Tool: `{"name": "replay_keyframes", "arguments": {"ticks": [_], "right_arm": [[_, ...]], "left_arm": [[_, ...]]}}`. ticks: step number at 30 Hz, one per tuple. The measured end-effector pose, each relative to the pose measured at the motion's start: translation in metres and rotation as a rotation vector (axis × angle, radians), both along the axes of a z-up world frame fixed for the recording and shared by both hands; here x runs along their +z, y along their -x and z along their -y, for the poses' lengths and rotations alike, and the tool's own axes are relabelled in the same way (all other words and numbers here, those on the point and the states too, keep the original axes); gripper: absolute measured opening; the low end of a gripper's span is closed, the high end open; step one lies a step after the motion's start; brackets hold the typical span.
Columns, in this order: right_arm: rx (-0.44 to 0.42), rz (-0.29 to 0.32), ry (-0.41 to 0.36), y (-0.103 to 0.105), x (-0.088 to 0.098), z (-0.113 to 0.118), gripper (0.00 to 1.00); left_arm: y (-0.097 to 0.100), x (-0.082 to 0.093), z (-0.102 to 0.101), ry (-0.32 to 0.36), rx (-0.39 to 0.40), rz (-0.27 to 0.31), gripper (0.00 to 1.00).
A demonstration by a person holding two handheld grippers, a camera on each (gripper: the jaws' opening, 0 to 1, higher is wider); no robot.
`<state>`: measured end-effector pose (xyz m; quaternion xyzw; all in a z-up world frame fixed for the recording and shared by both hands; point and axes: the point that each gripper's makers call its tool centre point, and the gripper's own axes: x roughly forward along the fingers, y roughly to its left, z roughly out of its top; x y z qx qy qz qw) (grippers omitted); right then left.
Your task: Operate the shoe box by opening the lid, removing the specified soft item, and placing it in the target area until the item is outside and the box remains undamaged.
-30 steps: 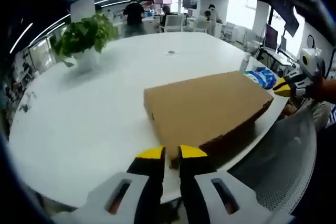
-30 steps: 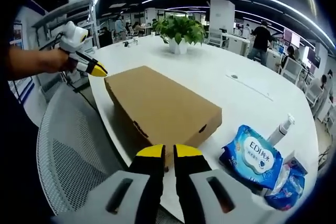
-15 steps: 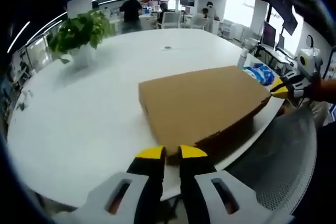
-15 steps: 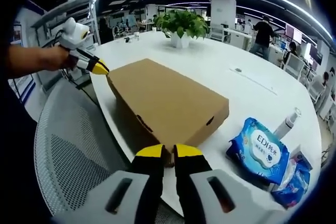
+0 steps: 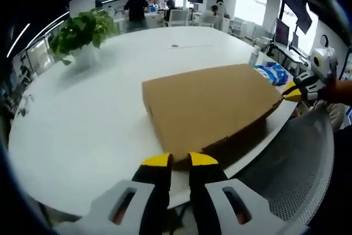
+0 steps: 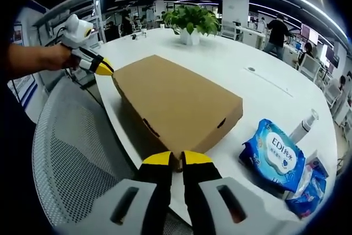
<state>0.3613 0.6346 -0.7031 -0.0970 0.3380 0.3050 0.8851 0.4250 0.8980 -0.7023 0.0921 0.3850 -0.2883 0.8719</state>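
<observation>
A closed brown cardboard shoe box (image 5: 212, 105) (image 6: 176, 100) lies on the white table (image 5: 82, 119) along its near edge. My left gripper (image 5: 180, 160) is shut, with its yellow tips just in front of one near corner of the box. In the right gripper view the same gripper (image 6: 102, 68) touches the box's far left corner, held by a hand. My right gripper (image 6: 177, 159) is shut at the opposite near corner. In the left gripper view it (image 5: 293, 92) meets the box's right corner. The lid is down and what is inside is hidden.
A potted plant (image 5: 82, 34) (image 6: 190, 23) stands farther back on the table. A blue wet-wipes pack (image 6: 273, 155), a second blue pack (image 6: 305, 191) and a white bottle (image 6: 302, 127) lie to the right of the box. A grey mesh chair (image 6: 71, 158) sits below the table edge. People stand far behind.
Both views have crept a little closer to the box and tilted slightly. The two grippers stay shut at its near corners. The box lid stays closed.
</observation>
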Motion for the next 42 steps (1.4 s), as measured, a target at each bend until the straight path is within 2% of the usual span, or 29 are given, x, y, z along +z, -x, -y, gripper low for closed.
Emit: {"name": "replay_keyframes", "arguments": {"ticks": [5, 8, 10, 14, 21, 26, 34, 42], "right_arm": [[0.002, -0.007, -0.002, 0.001, 0.0, -0.001, 0.08], [-0.012, 0.029, -0.01, -0.002, 0.011, 0.002, 0.14], [-0.009, 0.025, 0.005, 0.0, 0.009, 0.005, 0.16], [-0.008, -0.016, 0.03, 0.006, -0.007, 0.012, 0.19], [-0.004, -0.02, 0.028, 0.006, -0.011, 0.009, 0.21], [0.004, -0.022, 0.033, 0.001, -0.014, 0.007, 0.19], [0.001, -0.027, 0.016, -0.003, -0.017, 0.005, 0.14], [-0.01, -0.018, 0.013, -0.009, -0.017, 0.009, 0.14]], "left_arm": [[0.0, -0.001, -0.001, -0.002, -0.005, -0.007, 0.08], [0.0, 0.007, -0.007, -0.008, -0.004, 0.015, 0.09], [0.001, 0.008, -0.011, -0.032, -0.028, 0.03, 0.11], [0.011, -0.003, -0.013, -0.055, -0.078, 0.009, 0.17], [0.016, -0.018, -0.003, -0.07, -0.127, -0.012, 0.2], [0.011, -0.024, 0.0, -0.094, -0.134, -0.012, 0.19], [0.002, -0.025, 0.0, -0.11, -0.117, -0.02, 0.15], [-0.002, -0.025, 0.004, -0.104, -0.113, -0.031, 0.15]]}}
